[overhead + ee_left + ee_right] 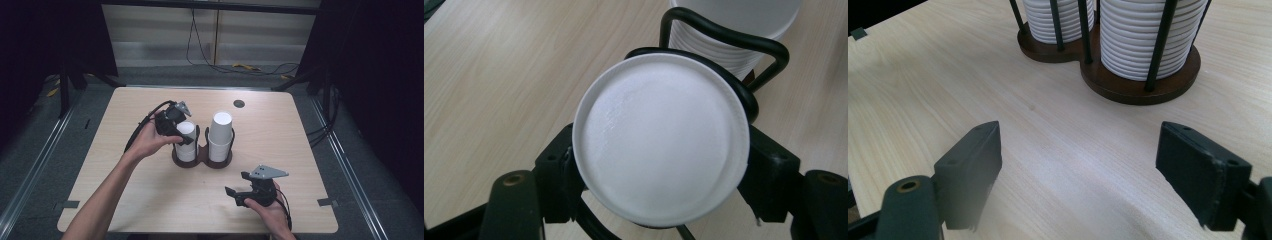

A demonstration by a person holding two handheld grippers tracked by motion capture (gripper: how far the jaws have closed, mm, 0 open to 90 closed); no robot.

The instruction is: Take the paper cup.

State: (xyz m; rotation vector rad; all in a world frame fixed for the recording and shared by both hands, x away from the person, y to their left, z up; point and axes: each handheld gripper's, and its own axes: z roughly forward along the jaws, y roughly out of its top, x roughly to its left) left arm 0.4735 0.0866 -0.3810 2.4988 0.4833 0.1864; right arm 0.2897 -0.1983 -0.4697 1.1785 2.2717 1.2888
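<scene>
A dark wooden cup holder (202, 161) with black wire posts stands mid-table and carries two stacks of upturned white paper cups. My left gripper (181, 134) reaches onto the left stack, and its pads press both sides of the top cup (186, 129). In the left gripper view that cup's round white base (659, 135) sits between the jaws of the left gripper (664, 172). The right stack (220, 132) stands taller beside it. My right gripper (237, 183) rests near the table's front edge, open, with bare tabletop between its jaws (1080, 155), facing the holder (1138, 87).
The light wooden table (125, 190) has a small dark round hole (239, 103) near its far edge. Cables lie on the floor beyond the table. Black curtains hang on both sides.
</scene>
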